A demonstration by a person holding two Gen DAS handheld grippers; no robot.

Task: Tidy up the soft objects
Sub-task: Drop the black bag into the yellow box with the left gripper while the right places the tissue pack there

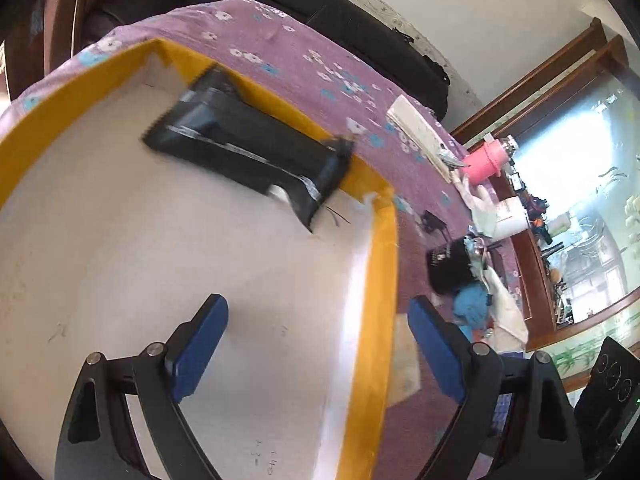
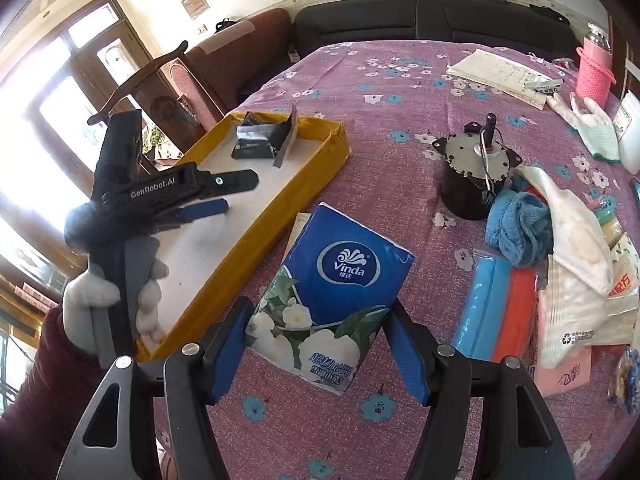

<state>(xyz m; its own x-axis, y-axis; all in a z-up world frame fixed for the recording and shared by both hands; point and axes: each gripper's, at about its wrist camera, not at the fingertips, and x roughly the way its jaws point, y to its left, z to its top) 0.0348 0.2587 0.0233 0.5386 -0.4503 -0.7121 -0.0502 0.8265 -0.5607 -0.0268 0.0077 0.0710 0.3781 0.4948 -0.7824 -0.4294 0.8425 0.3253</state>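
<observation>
One black packet (image 1: 244,148) in yellow tray (image 1: 380,280); left tool (image 1: 316,344) released; right tool (image 2: 320,344) grasping tissue pack (image 2: 332,292).

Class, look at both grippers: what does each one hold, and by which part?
The right gripper grips the blue tissue pack by its lower side edges. The left gripper is open, holding nothing.
</observation>
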